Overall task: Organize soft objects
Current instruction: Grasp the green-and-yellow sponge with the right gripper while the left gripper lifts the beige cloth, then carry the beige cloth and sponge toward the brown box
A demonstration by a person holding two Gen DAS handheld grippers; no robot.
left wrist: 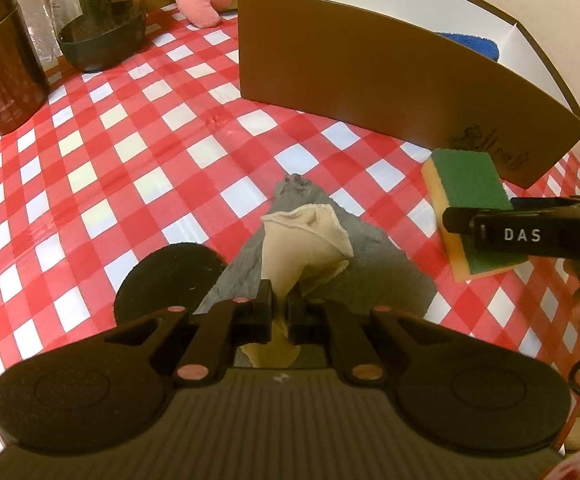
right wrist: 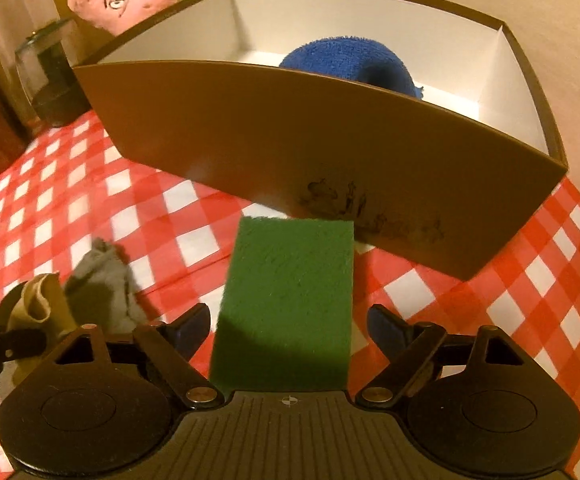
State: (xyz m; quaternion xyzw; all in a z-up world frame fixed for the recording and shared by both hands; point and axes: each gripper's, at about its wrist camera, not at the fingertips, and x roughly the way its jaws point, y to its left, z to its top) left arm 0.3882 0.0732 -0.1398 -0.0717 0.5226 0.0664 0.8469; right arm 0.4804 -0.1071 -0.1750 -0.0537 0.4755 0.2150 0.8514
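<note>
Red-and-white checked tablecloth (left wrist: 138, 148) fills both views. At lower centre, the left gripper (left wrist: 278, 312) is clamped on a beige cloth (left wrist: 309, 240) above a grey rag (left wrist: 329, 264). The right gripper (right wrist: 288, 326) stands apart around a green-topped yellow sponge (right wrist: 290, 300), pads not touching, just before a brown cardboard box (right wrist: 309, 140) holding a blue towel (right wrist: 349, 64).

Your right gripper (left wrist: 537, 236) bore the white letters "DAS" on its black finger. The brown box (left wrist: 369, 76) carried a dark ornate print near its corner, which you could not read.
</note>
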